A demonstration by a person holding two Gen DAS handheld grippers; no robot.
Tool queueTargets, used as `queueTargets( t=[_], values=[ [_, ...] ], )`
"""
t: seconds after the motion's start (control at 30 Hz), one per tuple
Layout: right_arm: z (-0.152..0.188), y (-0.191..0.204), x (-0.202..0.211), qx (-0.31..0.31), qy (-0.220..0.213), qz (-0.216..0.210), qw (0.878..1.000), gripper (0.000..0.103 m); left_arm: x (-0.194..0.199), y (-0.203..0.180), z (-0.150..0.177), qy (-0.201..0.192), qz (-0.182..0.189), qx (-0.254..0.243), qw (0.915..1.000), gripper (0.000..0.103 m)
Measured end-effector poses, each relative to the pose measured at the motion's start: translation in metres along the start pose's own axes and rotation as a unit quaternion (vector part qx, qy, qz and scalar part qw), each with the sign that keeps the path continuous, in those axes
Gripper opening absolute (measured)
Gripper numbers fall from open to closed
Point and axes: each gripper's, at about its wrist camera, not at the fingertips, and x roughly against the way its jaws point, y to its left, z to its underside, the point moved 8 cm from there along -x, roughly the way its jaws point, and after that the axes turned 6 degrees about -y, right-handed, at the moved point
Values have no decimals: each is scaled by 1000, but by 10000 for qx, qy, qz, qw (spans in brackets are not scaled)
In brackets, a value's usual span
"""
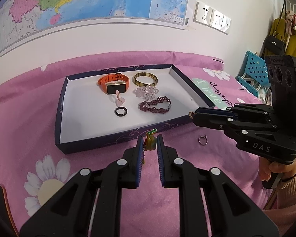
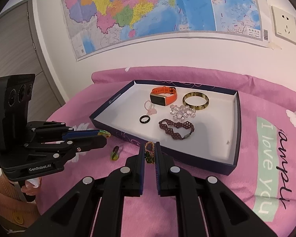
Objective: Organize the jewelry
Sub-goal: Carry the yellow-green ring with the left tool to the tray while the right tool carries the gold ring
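A dark blue tray with a white floor lies on the pink bedcover. In it are an orange watch, a tortoiseshell bangle, a clear crystal bracelet, a maroon beaded bracelet, a black ring and a pink loop. My left gripper is shut on a green-beaded amber ornament just before the tray's near wall. My right gripper is shut on a gold ornament at the tray's near right corner.
A silver ring lies on the bedcover between the two grippers. A wall map and sockets are behind the bed. A blue perforated basket and hanging clothes stand far right. A hand holds the right gripper.
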Motion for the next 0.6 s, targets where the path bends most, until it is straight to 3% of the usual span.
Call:
queueTargets(
  t=[0.6],
  values=[
    [-12, 1, -13, 62, -40, -40, 10000, 8, -4, 3, -13, -82, -19, 3, 10000, 14]
  ],
)
